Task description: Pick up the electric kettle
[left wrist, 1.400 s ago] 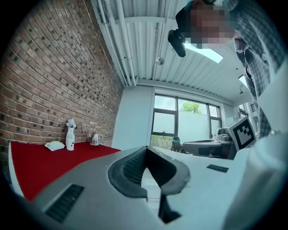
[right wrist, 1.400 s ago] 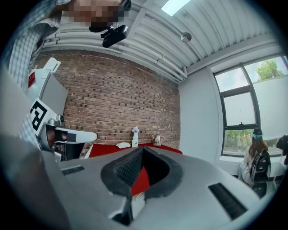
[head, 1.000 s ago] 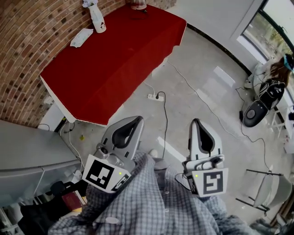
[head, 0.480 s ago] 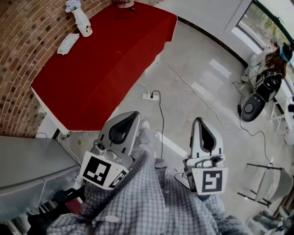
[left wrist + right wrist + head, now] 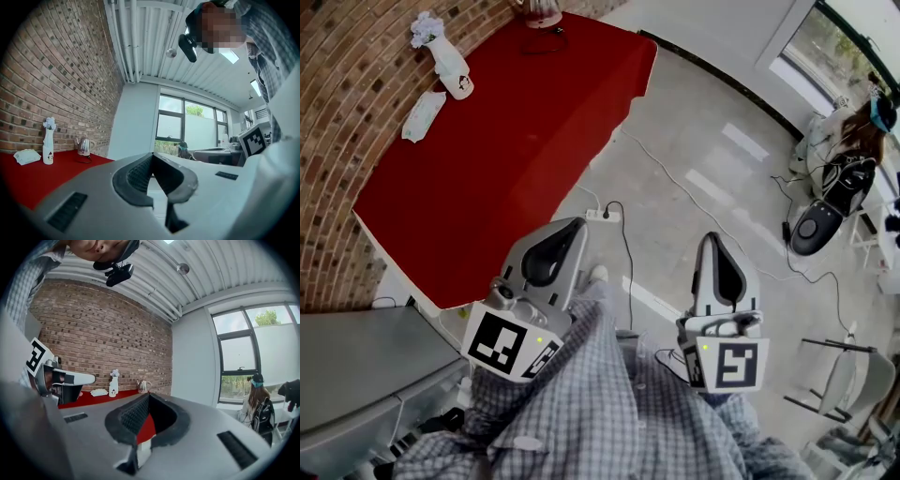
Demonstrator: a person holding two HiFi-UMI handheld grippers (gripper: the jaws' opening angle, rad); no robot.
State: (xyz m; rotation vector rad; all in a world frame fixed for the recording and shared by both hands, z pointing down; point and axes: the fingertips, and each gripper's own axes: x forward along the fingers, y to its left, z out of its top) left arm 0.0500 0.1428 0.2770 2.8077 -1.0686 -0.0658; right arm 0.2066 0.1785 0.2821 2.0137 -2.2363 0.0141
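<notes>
Head view: left gripper (image 5: 577, 226) at lower centre-left, jaws together, nothing between them. Right gripper (image 5: 711, 240) at lower centre-right, jaws likewise pressed together and empty. Both are held in front of a checked shirt (image 5: 600, 412), over bare floor.

Electric kettle (image 5: 539, 11) stands at the top edge of the frame, at the far end of the red-covered table (image 5: 516, 141), beside the brick wall (image 5: 347, 75) and well apart from both grippers. White vase with flowers (image 5: 450, 67) is upright at upper left; a white folded cloth (image 5: 422, 115) lies just below it. A power strip (image 5: 602, 215) lies on the floor near the table edge.

Left gripper view: kettle (image 5: 84, 146) small at left-centre, to the right of the vase (image 5: 48, 149).
</notes>
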